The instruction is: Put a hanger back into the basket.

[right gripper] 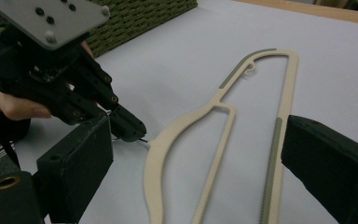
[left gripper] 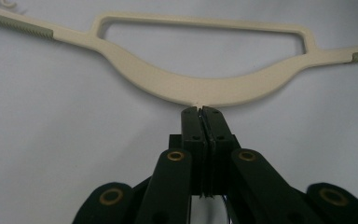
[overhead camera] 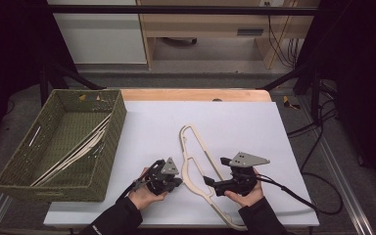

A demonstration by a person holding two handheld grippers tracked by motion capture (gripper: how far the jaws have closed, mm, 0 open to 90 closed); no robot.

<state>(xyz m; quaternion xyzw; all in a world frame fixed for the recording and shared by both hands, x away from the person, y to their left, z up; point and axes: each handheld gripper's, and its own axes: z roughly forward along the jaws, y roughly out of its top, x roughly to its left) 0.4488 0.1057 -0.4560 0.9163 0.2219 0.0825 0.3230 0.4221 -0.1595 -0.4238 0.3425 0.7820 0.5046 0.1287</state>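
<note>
On the table's left edge, a green woven basket (overhead camera: 63, 142) is sitting with pale hangers (overhead camera: 76, 152) lying inside. Right of it, the left gripper (overhead camera: 174, 180) is resting on the white tabletop (overhead camera: 235, 117), jaws pressed together, tips touching the curved neck of the cream hanger (overhead camera: 198, 166) and nipping a tiny nub there. Hanger is lying flat mid-table between both grippers. Right gripper (overhead camera: 210, 181) is sitting over the hanger, jaws spread wide, straddling its bar, nothing pinched.
</note>
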